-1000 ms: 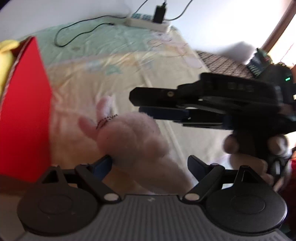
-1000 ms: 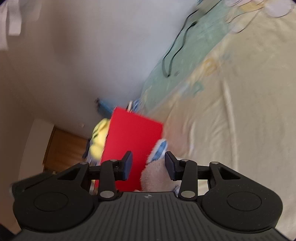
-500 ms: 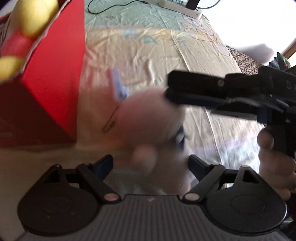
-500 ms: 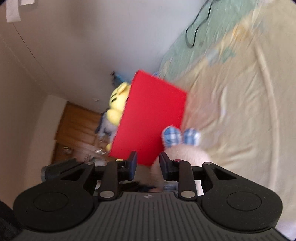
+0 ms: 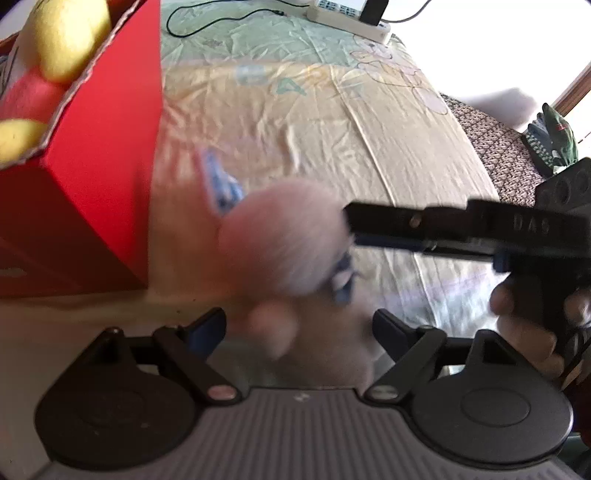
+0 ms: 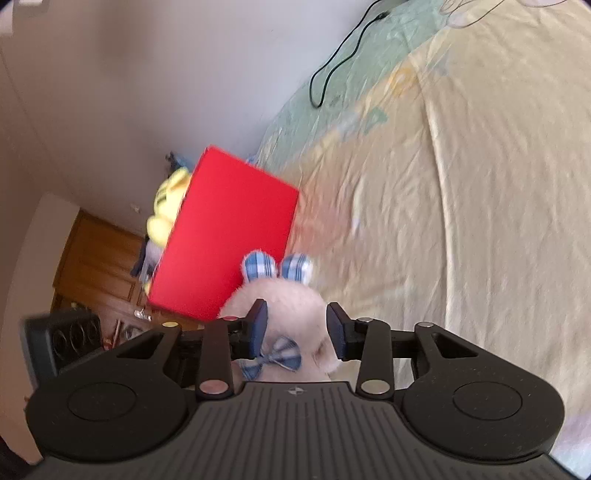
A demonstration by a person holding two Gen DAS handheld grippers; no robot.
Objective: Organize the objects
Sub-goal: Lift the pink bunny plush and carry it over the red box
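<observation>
A pale pink plush bunny (image 5: 284, 243) with blue plaid ears and bow hangs blurred above the bed, beside the red box (image 5: 96, 158). My left gripper (image 5: 299, 328) has its jaws wide around the bunny's lower body. The right gripper's fingers (image 5: 399, 229) reach in from the right against the bunny's head. In the right wrist view the bunny (image 6: 280, 314) sits between my right gripper (image 6: 297, 328), whose jaws stand a little apart around its head. The red box (image 6: 229, 240) lies just beyond it.
Yellow plush toys (image 5: 62, 40) fill the red box. The bed sheet (image 5: 332, 122) stretches ahead, with a power strip (image 5: 347, 18) and black cable (image 5: 221, 22) at its far end. A wooden cabinet (image 6: 96, 266) stands beyond the box.
The bunny has been lifted and turned, and carried left toward the red box. The right gripper's jaws have spread from nearly closed to a wider gap around the head.
</observation>
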